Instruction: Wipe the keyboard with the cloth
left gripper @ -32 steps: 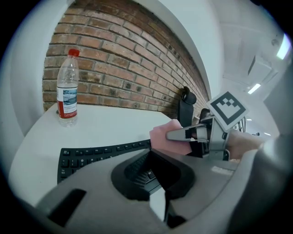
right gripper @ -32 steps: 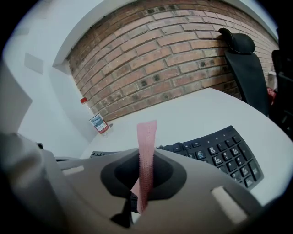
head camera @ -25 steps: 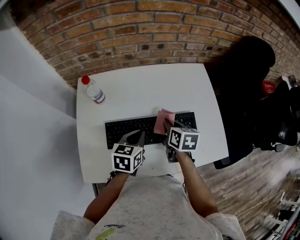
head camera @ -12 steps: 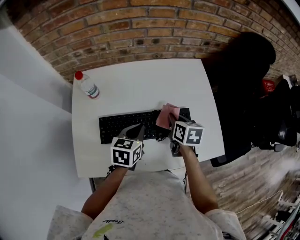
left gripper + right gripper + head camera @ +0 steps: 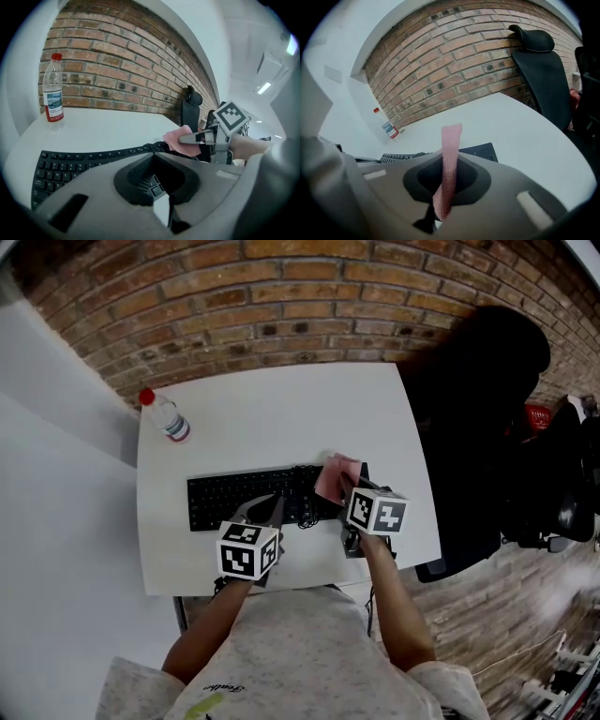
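A black keyboard (image 5: 242, 500) lies across the white table (image 5: 281, 409). My right gripper (image 5: 343, 487) is shut on a pink cloth (image 5: 336, 474) over the keyboard's right end; whether the cloth touches the keys is unclear. In the right gripper view the cloth (image 5: 450, 154) stands up as a thin strip pinched in the gripper (image 5: 443, 190), with the keyboard (image 5: 480, 151) just beyond. My left gripper (image 5: 266, 513) hovers at the keyboard's front edge near the middle, shut and holding nothing. The left gripper view shows the keyboard (image 5: 70, 164), the cloth (image 5: 179, 138) and the left gripper (image 5: 161, 187).
A plastic water bottle (image 5: 164, 416) with a red cap stands at the table's far left corner, also in the left gripper view as a bottle (image 5: 53, 91). A black office chair (image 5: 478, 418) is right of the table. A brick wall (image 5: 281, 306) runs behind.
My right gripper has carried the cloth rightward along the keyboard, from past the middle to its right end. The left gripper stays at the front edge.
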